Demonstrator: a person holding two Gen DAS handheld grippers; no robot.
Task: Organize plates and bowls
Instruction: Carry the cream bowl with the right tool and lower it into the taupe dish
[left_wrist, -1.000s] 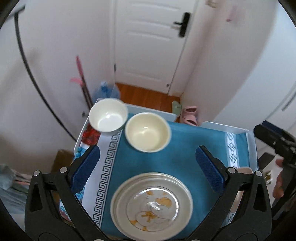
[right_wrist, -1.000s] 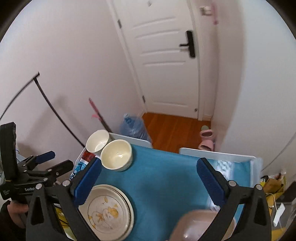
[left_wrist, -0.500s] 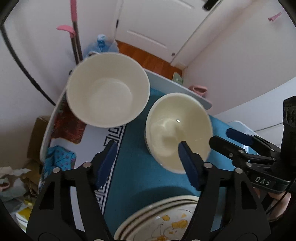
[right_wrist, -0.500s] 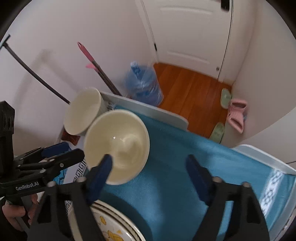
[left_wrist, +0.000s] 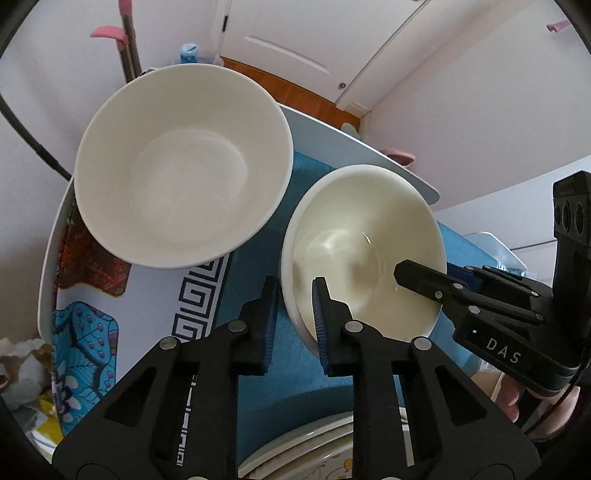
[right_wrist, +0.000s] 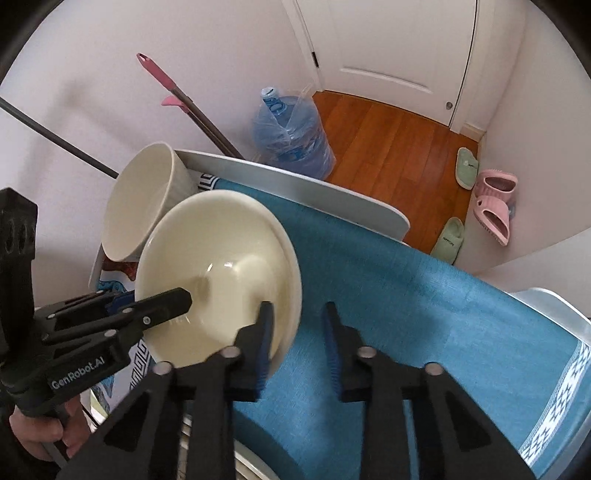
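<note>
Now both grippers have just been closing on the same cream bowl (left_wrist: 364, 254), each taking the rim from an opposite side. In the left wrist view the left gripper (left_wrist: 293, 314) stands in the lower middle of the frame, and its two blue pads are nearly together with the near rim of the bowl between them; one pad is inside the bowl, the other outside. The right gripper (left_wrist: 424, 280) comes in from the right edge of that frame and reaches over the far rim, one finger inside the bowl.

In the right wrist view the right gripper (right_wrist: 299, 332) is in the lower middle. Its left pad lies against the bowl wall; whether the other pad touches the outer side I cannot tell, because a gap shows there. The left gripper (right_wrist: 162, 302) enters from the lower left, held by a hand (right_wrist: 40, 432).

The cream bowl sits on a blue cloth (right_wrist: 406, 295) over a white table (right_wrist: 332, 195). Just beside it, toward the upper left, stands a white bowl (left_wrist: 181, 162). A decorated plate (left_wrist: 321, 454) shows at the bottom edge.
</note>
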